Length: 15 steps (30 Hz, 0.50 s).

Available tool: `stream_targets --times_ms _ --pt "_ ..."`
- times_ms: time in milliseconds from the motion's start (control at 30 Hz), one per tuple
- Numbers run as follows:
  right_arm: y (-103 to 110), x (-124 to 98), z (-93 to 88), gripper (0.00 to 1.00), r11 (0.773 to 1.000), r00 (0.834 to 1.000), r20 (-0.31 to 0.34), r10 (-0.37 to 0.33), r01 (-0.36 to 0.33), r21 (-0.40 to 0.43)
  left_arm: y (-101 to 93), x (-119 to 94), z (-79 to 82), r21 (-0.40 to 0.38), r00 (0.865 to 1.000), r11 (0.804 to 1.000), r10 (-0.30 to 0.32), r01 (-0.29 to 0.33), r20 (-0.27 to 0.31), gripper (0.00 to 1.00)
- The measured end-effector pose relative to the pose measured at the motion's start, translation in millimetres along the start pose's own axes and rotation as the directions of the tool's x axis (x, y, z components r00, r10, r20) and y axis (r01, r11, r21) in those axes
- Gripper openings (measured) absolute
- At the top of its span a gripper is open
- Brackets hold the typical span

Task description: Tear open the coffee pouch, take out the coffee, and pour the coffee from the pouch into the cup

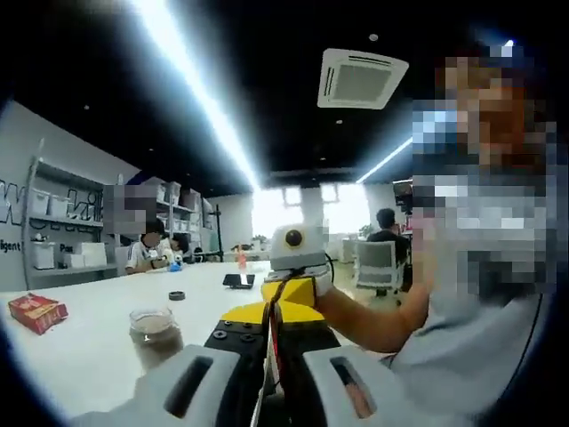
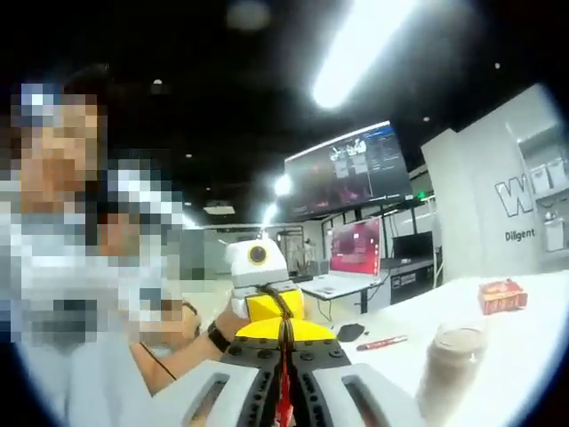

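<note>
Both grippers (image 1: 267, 391) (image 2: 283, 391) closed, pinching one red strip together — cup (image 1: 152, 324) lower left on table (image 1: 80, 356)

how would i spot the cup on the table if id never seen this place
Look at the long white table. Near its front edge, beside the left tongs, stands the cup. It is clear, with brownish contents, unlike the flat red packet further off.

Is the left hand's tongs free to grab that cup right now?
Likely not yet: the left tongs look shut on a thin red strip, maybe the pouch. The cup stands nearby on the table, nothing between.
</note>
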State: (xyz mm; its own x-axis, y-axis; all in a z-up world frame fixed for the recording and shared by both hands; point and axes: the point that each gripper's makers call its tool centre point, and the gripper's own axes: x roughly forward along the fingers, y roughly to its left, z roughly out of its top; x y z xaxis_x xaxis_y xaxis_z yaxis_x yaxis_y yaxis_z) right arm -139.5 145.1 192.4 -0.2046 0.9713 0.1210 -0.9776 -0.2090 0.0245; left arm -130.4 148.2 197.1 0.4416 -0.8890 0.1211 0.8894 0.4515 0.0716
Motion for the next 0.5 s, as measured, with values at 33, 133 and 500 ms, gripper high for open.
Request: stream_targets --times_ms 33,133,500 --pt "0.4 -0.5 0.0 0.01 1.000 1.000 -0.002 0.001 -0.001 -0.003 -0.1 0.2 0.0 -0.001 1.000 1.000 0.000 0.000 -0.001 0.06" --pt "0.9 -1.2 0.2 0.01 1.000 1.000 -0.005 0.003 -0.003 -0.010 -1.7 1.4 0.6 0.013 1.000 1.000 0.007 -0.007 -0.010 0.06" --pt "9.7 -2.3 2.8 0.02 0.998 0.999 0.000 0.049 -0.049 -0.032 -8.9 0.4 3.9 0.029 1.000 0.999 -0.025 0.025 0.001 0.06"
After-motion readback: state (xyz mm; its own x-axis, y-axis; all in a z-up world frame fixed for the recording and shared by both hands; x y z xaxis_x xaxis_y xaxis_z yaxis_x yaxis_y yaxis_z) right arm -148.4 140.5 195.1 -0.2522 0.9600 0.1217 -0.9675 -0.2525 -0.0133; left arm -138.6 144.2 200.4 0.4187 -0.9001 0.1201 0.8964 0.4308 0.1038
